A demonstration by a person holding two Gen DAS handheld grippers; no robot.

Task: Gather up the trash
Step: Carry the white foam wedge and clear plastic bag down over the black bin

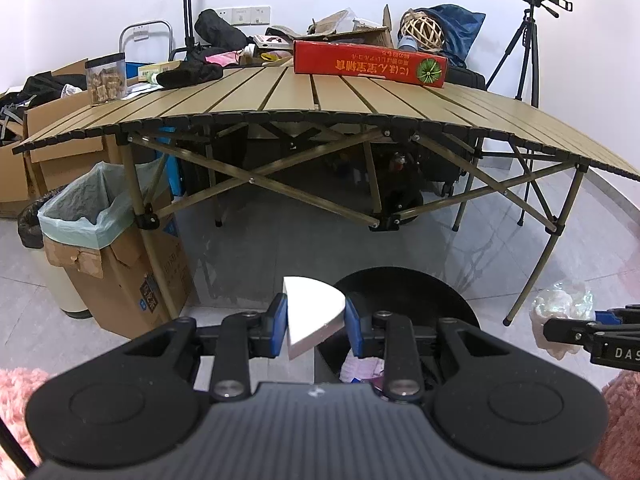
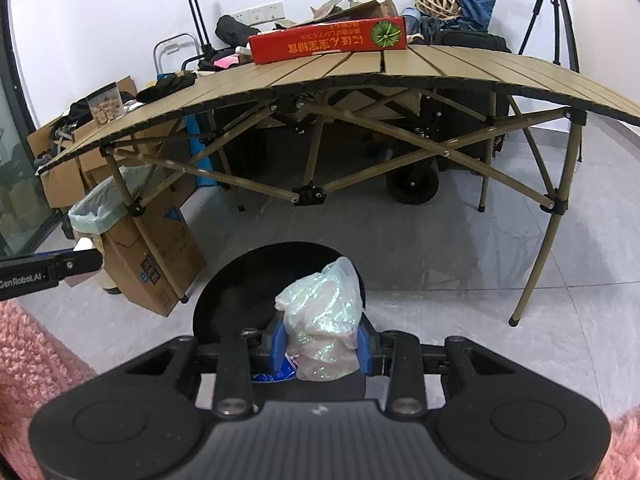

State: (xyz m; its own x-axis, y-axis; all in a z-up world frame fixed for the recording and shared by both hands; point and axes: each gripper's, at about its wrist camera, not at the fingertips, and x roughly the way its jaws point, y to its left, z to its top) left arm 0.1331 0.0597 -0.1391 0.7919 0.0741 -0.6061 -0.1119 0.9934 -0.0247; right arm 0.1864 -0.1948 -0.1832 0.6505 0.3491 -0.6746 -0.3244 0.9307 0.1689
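Observation:
My left gripper (image 1: 316,322) is shut on a white wedge-shaped foam piece (image 1: 312,314) and holds it just above the left rim of a black round bin (image 1: 416,292). The bin holds some trash (image 1: 362,370). My right gripper (image 2: 322,344) is shut on a crumpled clear plastic bag (image 2: 322,320) and holds it over the same black bin (image 2: 240,288). The right gripper also shows at the right edge of the left wrist view (image 1: 588,330), with the bag (image 1: 564,308). The left gripper's side shows at the left of the right wrist view (image 2: 52,268).
A folding slat table (image 1: 320,96) stands ahead with a red box (image 1: 368,65), a clear jar (image 1: 106,78) and clutter. A cardboard box lined with a green bag (image 1: 88,208) stands at its left leg. A tripod (image 1: 528,52) is at right. Pink rug (image 2: 28,352) lies near me.

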